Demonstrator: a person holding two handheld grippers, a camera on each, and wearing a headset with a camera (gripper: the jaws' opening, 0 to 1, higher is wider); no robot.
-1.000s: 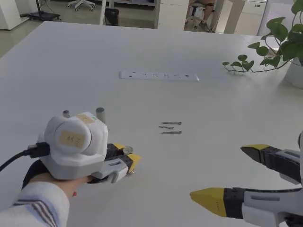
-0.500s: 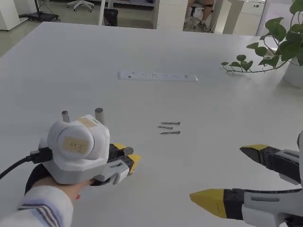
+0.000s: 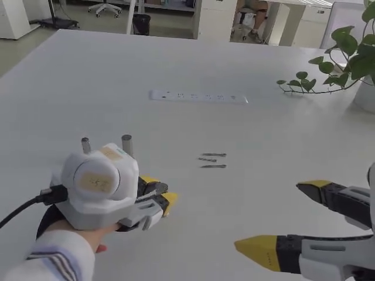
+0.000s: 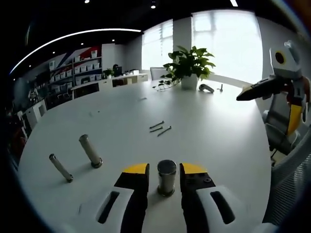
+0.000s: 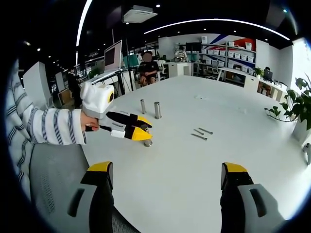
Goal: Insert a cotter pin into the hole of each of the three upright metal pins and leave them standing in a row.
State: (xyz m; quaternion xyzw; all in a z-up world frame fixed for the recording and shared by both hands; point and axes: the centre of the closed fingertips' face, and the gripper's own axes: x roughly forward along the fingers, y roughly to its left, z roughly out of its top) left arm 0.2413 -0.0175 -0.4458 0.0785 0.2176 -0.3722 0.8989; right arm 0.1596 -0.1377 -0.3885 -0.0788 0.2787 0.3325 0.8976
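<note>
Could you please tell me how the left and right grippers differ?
On the left gripper, the fingers closely flank an upright metal pin; on the right gripper, they spread wide around nothing. The left gripper is at that pin; the right gripper is held well away. Both have yellow tips.

Open-plan office w/ a lab-ish side. Work surface is a big white meeting-type table [image 3: 176, 64] w/ a white power strip [image 3: 198, 96] lying on it and a potted plant [image 3: 345, 55] at the far corner. Beyond the table edge: caster base of a swivel chair [image 3: 108, 6], white cabinets [image 3: 214, 20], more desks. Right gripper view adds a desktop monitor [image 5: 112, 56] on a nearby desk, a person seated [image 5: 148, 68] at a workstation, a ceiling AC cassette [image 5: 140, 14] and recessed spot lights. Along the back wall, shelving racks w/ storage bins [image 4: 73, 73]. Tall bright windows [image 4: 218, 41] behind the plant.
</note>
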